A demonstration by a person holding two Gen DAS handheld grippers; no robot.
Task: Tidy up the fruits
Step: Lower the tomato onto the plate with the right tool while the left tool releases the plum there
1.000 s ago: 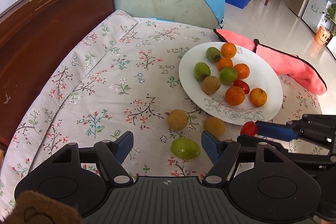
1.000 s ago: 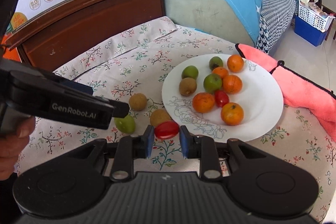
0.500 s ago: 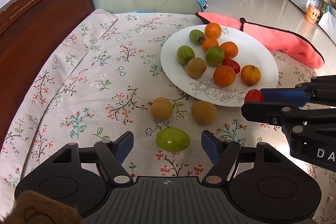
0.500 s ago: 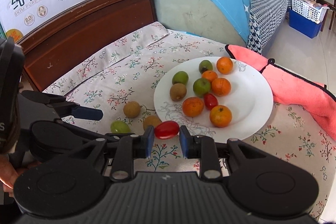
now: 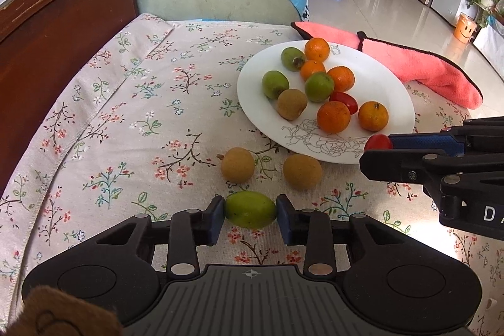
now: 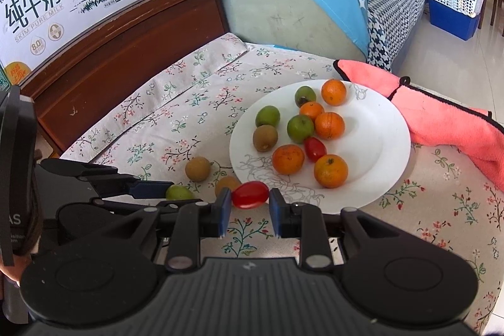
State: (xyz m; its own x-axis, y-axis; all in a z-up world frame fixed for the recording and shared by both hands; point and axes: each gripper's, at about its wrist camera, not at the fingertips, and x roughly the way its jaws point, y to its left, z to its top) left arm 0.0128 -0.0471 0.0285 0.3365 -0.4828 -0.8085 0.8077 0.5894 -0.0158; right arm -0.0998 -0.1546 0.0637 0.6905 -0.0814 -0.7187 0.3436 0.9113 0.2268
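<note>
**Green fruit caught between the left jaws, tomato waiting in the right**

The green fruit [image 5: 250, 209] lies on the floral tablecloth [image 5: 126, 122], just short of the two brown fruits [image 5: 237, 164] and in front of the white plate [image 5: 393, 90]. It is oval, its long axis running across the left gripper [image 5: 250, 218], from one pad to the other. The jaws are closing on its two ends, and the pads look to be touching it already.

Gripped end to end, a smooth oval can squirt out, so the squeeze should finish gently and the lift go straight up, clear of the brown fruits, before carrying it to the plate's bare side.

The right gripper [image 6: 249, 203] is clamped on a red cherry tomato [image 6: 250, 194], lying crosswise too, held near the plate's front rim.
</note>
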